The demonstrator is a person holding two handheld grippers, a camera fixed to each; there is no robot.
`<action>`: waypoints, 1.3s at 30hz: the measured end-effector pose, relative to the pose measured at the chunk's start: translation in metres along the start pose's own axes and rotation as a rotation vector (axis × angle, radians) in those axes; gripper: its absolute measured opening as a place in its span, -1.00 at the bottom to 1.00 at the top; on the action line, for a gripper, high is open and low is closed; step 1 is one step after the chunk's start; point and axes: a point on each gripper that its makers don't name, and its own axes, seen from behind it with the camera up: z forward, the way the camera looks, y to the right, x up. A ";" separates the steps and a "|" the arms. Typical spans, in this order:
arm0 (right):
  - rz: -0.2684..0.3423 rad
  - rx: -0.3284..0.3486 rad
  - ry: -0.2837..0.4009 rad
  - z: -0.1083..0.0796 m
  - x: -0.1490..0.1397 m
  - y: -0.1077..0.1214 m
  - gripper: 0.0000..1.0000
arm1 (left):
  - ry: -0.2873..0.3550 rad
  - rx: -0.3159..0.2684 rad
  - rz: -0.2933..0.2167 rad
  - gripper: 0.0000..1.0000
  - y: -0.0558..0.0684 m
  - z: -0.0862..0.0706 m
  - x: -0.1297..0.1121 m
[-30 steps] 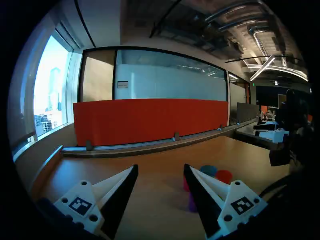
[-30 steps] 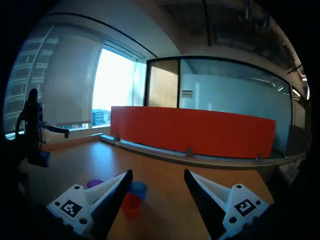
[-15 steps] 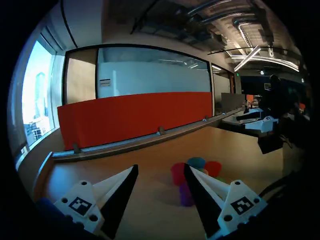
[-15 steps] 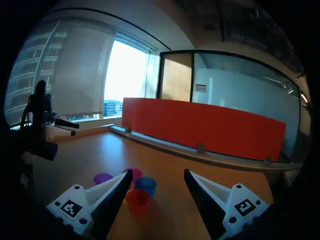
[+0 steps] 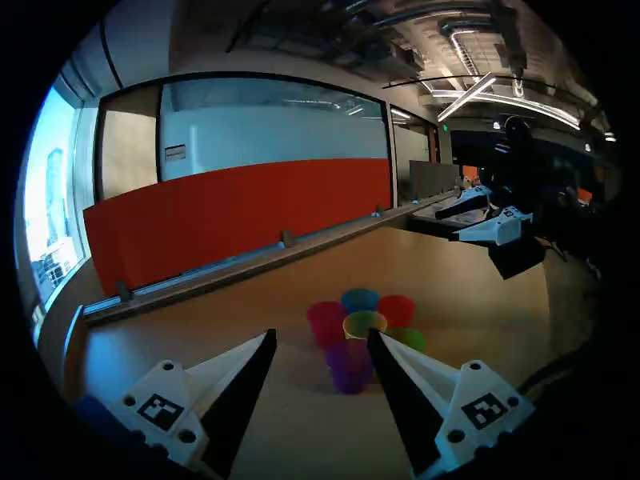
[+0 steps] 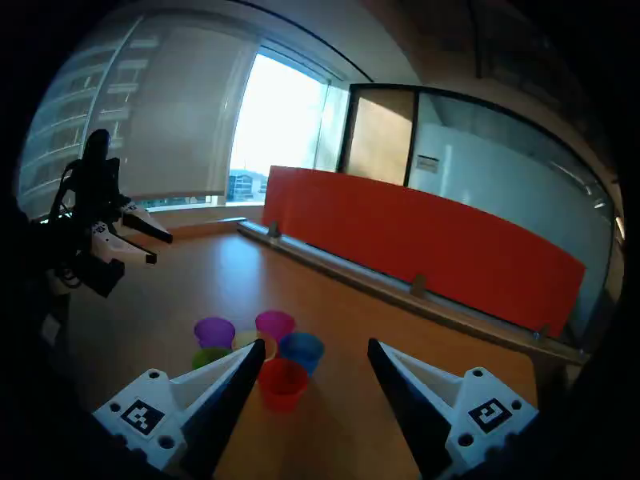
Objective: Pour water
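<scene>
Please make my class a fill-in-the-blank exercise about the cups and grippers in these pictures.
The cup nearest the left gripper is ___. The cup nearest the right gripper is ___. The middle cup of the cluster is ___. Both grippers stand ___, holding nothing.
Missing words: purple; red; yellow; open.

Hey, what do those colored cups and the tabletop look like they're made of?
Cups: probably plastic, going by the thin walls, the rolled rims and the uniform bright colours with a slight gloss. Tabletop: wood or wood-look laminate, smooth warm brown with a soft sheen. I can't tell which.
</scene>
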 end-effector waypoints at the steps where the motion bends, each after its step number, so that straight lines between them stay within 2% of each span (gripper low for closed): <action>1: -0.003 0.004 -0.006 0.000 -0.002 0.000 0.98 | -0.005 -0.009 0.001 0.67 0.002 0.001 -0.001; 9: -0.024 0.016 -0.043 0.001 -0.009 0.005 0.99 | -0.043 -0.093 0.019 0.67 0.023 0.006 -0.012; 15: -0.015 0.019 -0.048 0.004 -0.009 0.006 0.99 | -0.069 -0.143 0.022 0.68 0.037 0.012 -0.021; 27: -0.006 0.024 -0.061 0.008 -0.015 0.010 0.99 | -0.109 -0.204 0.020 0.67 0.055 0.023 -0.037; 39: -0.004 0.027 -0.081 0.012 -0.028 0.015 0.99 | -0.170 -0.245 0.043 0.67 0.069 0.037 -0.062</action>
